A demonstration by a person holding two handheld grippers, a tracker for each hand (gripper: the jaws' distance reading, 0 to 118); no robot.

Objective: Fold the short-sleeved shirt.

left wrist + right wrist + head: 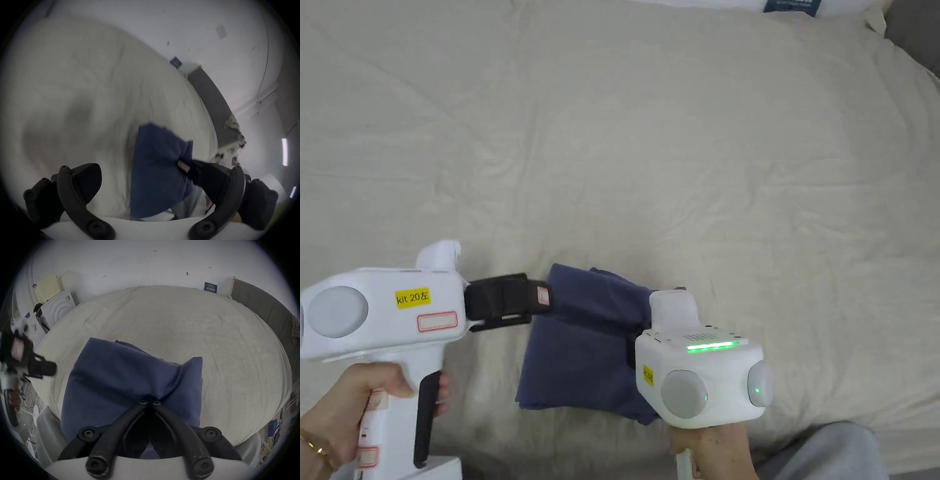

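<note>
A dark blue short-sleeved shirt point(581, 350) lies folded into a small packet near the front edge of the cream bed cover point(675, 156). My right gripper point(149, 402) is shut on the shirt point(110, 378), whose near edge puckers where the jaws meet. In the head view the right gripper point(630, 351) sits over the packet's right side, its jaws mostly under its white body. My left gripper point(139, 168) is open with its jaws wide apart; one fingertip point(183, 167) touches the shirt point(154, 154). The left gripper point(537, 305) is at the packet's upper left corner.
The bed cover stretches wide and wrinkled beyond the shirt. A dark grey headboard point(259, 305) runs along the bed's right side. A white appliance point(56, 309) stands off the far left corner. A person's grey trouser leg point(831, 450) is at the front edge.
</note>
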